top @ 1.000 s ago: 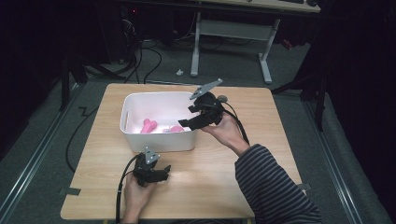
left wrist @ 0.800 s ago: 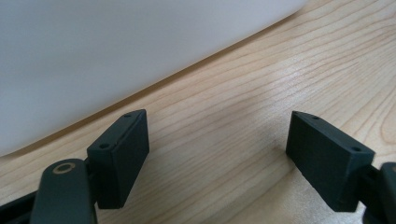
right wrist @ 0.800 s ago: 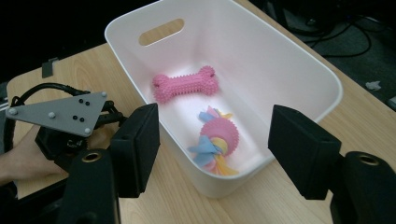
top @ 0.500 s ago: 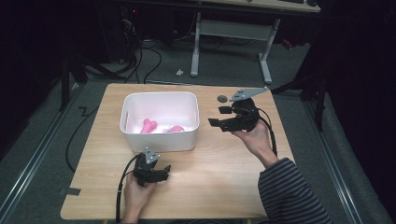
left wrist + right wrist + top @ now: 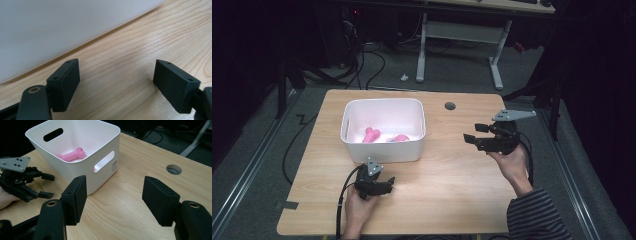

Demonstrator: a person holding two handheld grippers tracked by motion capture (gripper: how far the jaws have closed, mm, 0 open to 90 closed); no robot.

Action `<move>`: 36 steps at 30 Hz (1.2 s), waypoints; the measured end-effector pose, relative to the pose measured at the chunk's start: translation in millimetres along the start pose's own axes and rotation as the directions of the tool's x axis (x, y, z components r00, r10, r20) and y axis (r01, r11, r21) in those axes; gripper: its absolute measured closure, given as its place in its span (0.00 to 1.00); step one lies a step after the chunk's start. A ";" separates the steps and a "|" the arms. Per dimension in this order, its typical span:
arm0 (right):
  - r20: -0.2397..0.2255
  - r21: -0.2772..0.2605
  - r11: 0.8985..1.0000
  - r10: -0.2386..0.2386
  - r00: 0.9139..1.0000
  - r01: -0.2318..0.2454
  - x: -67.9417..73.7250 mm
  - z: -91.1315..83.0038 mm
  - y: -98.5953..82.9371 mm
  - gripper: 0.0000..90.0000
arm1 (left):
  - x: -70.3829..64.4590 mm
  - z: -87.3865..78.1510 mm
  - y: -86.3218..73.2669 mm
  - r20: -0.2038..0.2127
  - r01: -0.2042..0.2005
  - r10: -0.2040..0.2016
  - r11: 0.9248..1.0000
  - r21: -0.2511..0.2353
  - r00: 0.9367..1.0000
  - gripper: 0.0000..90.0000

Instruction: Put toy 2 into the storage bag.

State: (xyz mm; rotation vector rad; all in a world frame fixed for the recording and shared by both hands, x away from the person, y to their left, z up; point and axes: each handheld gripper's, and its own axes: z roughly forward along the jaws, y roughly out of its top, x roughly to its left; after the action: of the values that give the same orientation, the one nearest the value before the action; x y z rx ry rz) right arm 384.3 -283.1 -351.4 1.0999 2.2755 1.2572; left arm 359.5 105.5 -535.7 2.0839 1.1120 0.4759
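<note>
A white plastic bin [image 5: 384,149] with handle slots stands on the wooden table, left of centre. Inside it lie pink toys [image 5: 371,135], among them a knobbly pink bone [image 5: 72,155]. My left gripper [image 5: 388,184] rests on the table just in front of the bin, open, with bare wood between its jaws and the bin wall [image 5: 62,27] close ahead. My right gripper [image 5: 473,134] hovers over the table to the right of the bin, open and holding nothing. From the right gripper view the left gripper [image 5: 46,185] lies beside the bin [image 5: 82,173].
A round cable hole [image 5: 450,106] sits in the table [image 5: 447,185] behind the right gripper. A cable trails from the left gripper off the front edge. Beyond the table are a desk frame [image 5: 459,45] and floor cables.
My right gripper moved from over the bin's right rim out to the right and down toward the table's right side. The left gripper stayed where it was.
</note>
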 end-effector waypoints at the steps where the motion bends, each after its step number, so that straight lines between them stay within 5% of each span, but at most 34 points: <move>1: 0.000 -0.005 1.000 0.010 1.000 -0.010 -0.8 -2.1 -3.7 0.41 | 0.0 0.0 0.0 0.000 0.000 0.000 1.000 0.000 1.000 0.24; 13: 0.072 0.005 0.997 0.078 0.994 -0.079 -11.8 -10.3 -53.4 0.41 | 0.0 0.0 0.0 0.001 0.000 0.000 1.000 0.000 1.000 0.24; 25: 0.131 0.019 0.983 0.176 0.976 -0.180 -24.2 5.6 -108.9 0.41 | 0.0 -0.1 -0.1 0.002 0.000 0.000 1.000 -0.001 1.000 0.24; 36: 0.215 0.058 0.978 0.183 0.959 -0.200 -26.1 31.4 -154.2 0.41 | 0.0 -0.1 -0.1 0.002 0.001 -0.001 1.000 0.000 1.000 0.24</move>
State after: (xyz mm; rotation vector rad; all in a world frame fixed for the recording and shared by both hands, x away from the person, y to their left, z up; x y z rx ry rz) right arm 347.0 -333.5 -498.0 1.4388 2.1176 1.0679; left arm 359.4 105.6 -535.7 2.0830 1.1116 0.4735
